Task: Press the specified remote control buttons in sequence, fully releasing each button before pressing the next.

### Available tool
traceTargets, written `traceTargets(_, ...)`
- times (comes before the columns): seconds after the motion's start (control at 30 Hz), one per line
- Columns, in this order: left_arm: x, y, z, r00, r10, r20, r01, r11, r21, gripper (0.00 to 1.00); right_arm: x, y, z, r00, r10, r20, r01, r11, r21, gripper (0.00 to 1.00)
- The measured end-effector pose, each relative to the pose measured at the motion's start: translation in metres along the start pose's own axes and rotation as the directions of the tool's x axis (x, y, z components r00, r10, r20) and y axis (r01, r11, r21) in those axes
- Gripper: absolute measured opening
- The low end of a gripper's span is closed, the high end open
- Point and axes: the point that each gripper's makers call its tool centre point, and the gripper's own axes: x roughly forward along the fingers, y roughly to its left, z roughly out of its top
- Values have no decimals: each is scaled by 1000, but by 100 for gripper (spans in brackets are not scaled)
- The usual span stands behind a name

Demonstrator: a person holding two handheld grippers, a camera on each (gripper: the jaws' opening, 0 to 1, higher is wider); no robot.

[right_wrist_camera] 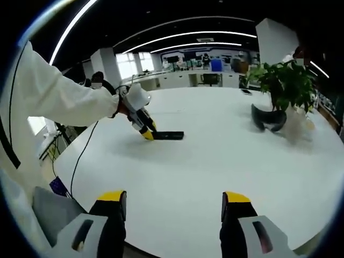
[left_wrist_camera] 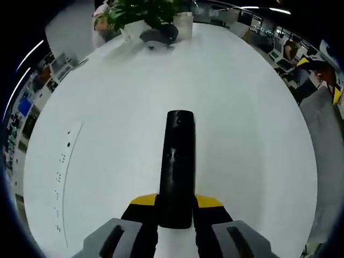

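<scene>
Remote control [left_wrist_camera: 176, 172] apparently clamped in left hand-held gripper [left_wrist_camera: 176, 212]

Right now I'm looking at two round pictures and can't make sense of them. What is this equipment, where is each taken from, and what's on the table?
A person holds a two-jaw gripper in each hand, each carrying a fisheye camera that looks along its jaws. In the left gripper view, the left gripper is closed around the near end of a black remote control lying on a white table. The right gripper view is taken from farther back: the right gripper hangs open over the table, holding nothing, and the remote and left gripper appear small beyond it. A potted plant and a dark curved object that I cannot identify sit at the far side.
</scene>
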Motion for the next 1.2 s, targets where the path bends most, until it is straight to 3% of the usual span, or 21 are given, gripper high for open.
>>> traceTargets(0.23,1,-6,0,1000,7,-8,-7,1000,-8,24,-6,2,5,1000,2,20,-2,1000,-12,65)
traceTargets(0.57,2,-38,-1,1000,-2,-6,2,1000,4,24,-12,13,8,999,25,34,-23,999,-34,55)
traceTargets(1.2,4,-103,-3,1000,-14,-1,14,1000,14,24,-24,25,10,995,43,85,-39,998,-52,51)
